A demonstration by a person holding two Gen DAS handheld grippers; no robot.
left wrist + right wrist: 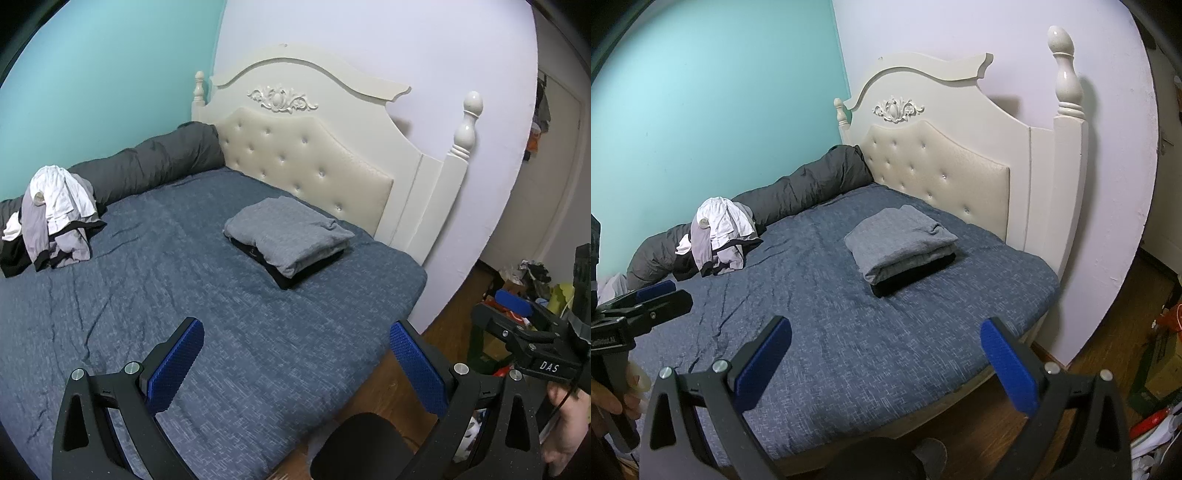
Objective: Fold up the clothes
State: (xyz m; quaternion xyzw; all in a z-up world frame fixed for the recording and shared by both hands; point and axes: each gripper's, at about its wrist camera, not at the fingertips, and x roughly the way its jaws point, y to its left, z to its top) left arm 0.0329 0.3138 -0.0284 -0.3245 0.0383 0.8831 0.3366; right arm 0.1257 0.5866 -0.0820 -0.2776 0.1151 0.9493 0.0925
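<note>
- I see the folded grey garment [286, 232] on a black one [295, 275]; unfolded clothes heap [55, 218] lies by the bolster [155, 162].
- My left gripper [295, 363] and right gripper [884, 363] both hang released, fingers apart, above the bed [221, 332].

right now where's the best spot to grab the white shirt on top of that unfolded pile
Grip the white shirt at its bunched peak, coming down from above with an open hand-held gripper. It is draped highest on the unfolded pile, so the top fold stands clear of the grey and black garments beneath.
</note>
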